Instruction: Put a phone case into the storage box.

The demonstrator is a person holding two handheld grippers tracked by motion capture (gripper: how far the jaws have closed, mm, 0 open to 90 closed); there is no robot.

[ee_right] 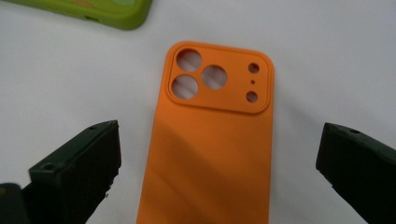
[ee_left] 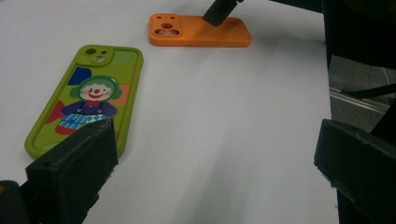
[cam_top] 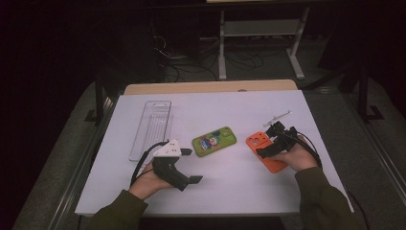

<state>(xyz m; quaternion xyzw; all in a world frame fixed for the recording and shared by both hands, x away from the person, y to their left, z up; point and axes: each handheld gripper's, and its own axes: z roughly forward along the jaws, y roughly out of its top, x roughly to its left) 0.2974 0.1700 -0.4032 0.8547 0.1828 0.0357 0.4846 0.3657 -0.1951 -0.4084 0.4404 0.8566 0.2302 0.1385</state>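
Observation:
An orange phone case (cam_top: 264, 149) (ee_right: 210, 140) lies back up on the white table (cam_top: 230, 187), right of centre. My right gripper (cam_top: 270, 140) (ee_right: 215, 163) hangs open just above it, one jaw on each side of the case. A green phone case with a clown picture (cam_top: 214, 141) (ee_left: 88, 102) lies at the centre. My left gripper (cam_top: 190, 166) (ee_left: 215, 172) is open near the front left, holding nothing, with the green case just beyond its left jaw. In the left gripper view the orange case (ee_left: 201, 31) sits farther off under a tip of the right gripper.
A long clear plastic tray (cam_top: 152, 128) lies at the left of the table. A thin clear object (cam_top: 277, 116) rests behind the right gripper. Desk legs and cables stand on the dark floor beyond the far edge. A corner of the green case (ee_right: 107, 11) shows in the right gripper view.

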